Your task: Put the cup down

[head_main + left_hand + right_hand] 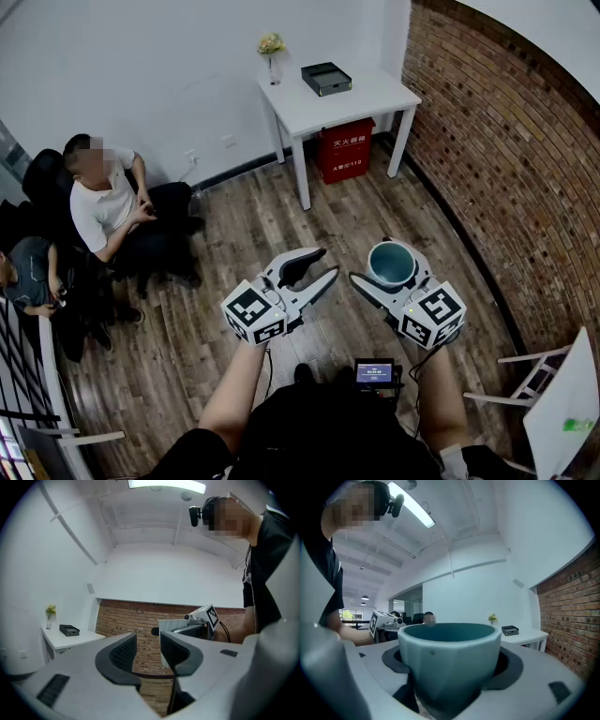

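Note:
A teal cup (392, 262) stands upright between the jaws of my right gripper (393, 270), which is shut on it, held in the air above the wooden floor. In the right gripper view the cup (450, 660) fills the middle, with a dark pad (391, 658) pressed against each side. My left gripper (315, 273) hangs level to the left of the cup, a short gap away. It is open, and in the left gripper view nothing lies between its ribbed pads (123, 652).
A white table (375, 94) stands ahead at the wall with a black box (326, 78) and a flower vase (272, 54) on it, and a red box (342, 150) underneath. A seated person (112, 206) is at the left. A brick wall (506, 159) runs along the right.

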Available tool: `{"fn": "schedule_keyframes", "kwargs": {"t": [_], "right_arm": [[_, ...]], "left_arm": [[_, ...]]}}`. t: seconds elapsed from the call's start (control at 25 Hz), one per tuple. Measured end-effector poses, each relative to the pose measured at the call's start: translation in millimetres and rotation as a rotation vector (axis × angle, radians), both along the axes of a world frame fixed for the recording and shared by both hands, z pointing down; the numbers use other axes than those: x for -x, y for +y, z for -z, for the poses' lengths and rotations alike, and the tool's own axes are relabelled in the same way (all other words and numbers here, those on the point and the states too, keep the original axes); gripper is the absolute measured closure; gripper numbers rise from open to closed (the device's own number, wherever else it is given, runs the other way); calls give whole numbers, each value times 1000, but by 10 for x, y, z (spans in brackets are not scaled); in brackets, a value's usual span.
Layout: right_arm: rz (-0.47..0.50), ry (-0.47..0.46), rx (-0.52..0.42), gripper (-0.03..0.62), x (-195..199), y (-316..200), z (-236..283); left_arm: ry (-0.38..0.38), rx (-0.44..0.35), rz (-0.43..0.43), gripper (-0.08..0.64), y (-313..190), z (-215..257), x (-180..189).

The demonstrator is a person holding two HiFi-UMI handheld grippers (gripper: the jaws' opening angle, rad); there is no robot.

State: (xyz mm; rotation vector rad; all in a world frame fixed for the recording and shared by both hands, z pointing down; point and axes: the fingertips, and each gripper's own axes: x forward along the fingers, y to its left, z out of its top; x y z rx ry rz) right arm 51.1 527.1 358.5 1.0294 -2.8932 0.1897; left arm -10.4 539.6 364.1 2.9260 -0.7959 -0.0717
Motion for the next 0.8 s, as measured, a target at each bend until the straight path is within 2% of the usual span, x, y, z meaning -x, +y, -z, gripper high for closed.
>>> {"fn": "schedule_keyframes", "kwargs": {"t": [0.36, 0.8], "right_arm": [[-15, 1, -11, 173, -22, -29, 14], [-12, -7, -18, 173, -29, -22, 30]], "left_arm": [[-8, -9, 6, 376, -7, 10, -8], [-9, -1, 5, 375, -7, -7, -21]]}}
